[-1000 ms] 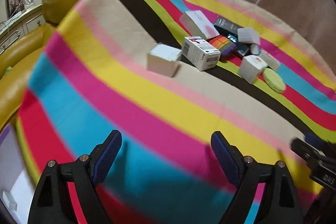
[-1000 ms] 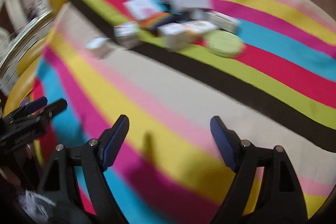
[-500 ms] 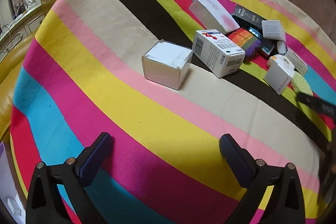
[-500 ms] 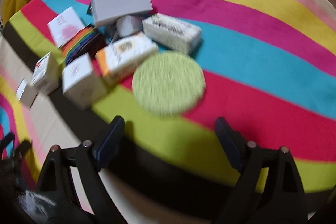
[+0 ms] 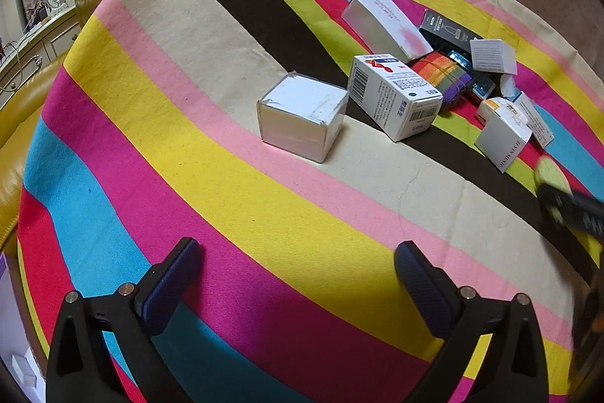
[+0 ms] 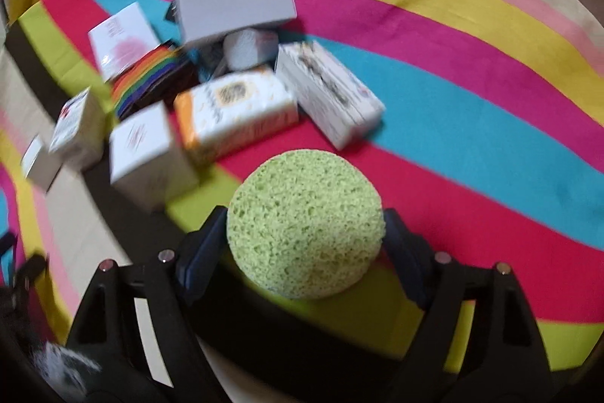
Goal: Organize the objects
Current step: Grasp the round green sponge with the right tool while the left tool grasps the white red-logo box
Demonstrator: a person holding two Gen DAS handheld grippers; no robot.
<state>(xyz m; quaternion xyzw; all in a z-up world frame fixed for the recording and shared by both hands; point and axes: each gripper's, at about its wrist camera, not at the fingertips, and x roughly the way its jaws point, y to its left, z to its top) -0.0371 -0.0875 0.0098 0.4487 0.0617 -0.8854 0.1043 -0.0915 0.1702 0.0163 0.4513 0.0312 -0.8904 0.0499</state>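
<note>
The left gripper (image 5: pixel 294 263) is hovering with its jaws spread wide and nothing between them, above the striped, many-coloured cloth (image 5: pixel 211 176) that is covering the counter. Its jaws have just been opening. Ahead of it, a small white cube-shaped cardboard box (image 5: pixel 302 118) is sitting alone on the beige and pink stripes, just beside a white medicine carton with barcodes and a red mark (image 5: pixel 394 97).

The right gripper (image 6: pixel 305 237) is straddling a round, light-green porous sponge disc (image 6: pixel 305 227), which is lying on the red and lime stripes. Its jaws have just been closing, and the blue pads are standing right at the sponge's two edges; whether they are pressing on it I cannot tell.

Beyond the sponge, a cluster of packages is crowding together: an orange-and-white carton (image 6: pixel 236 112), a white box with dark printing (image 6: pixel 328 97), a plain white square box (image 6: pixel 145 150), a rainbow-striped bundle (image 6: pixel 151 82), a white box with a pink blotch (image 6: pixel 120 38) and a grey oblong box (image 6: pixel 234 10) resting on top of others. The right-wrist view is blurred.
</note>
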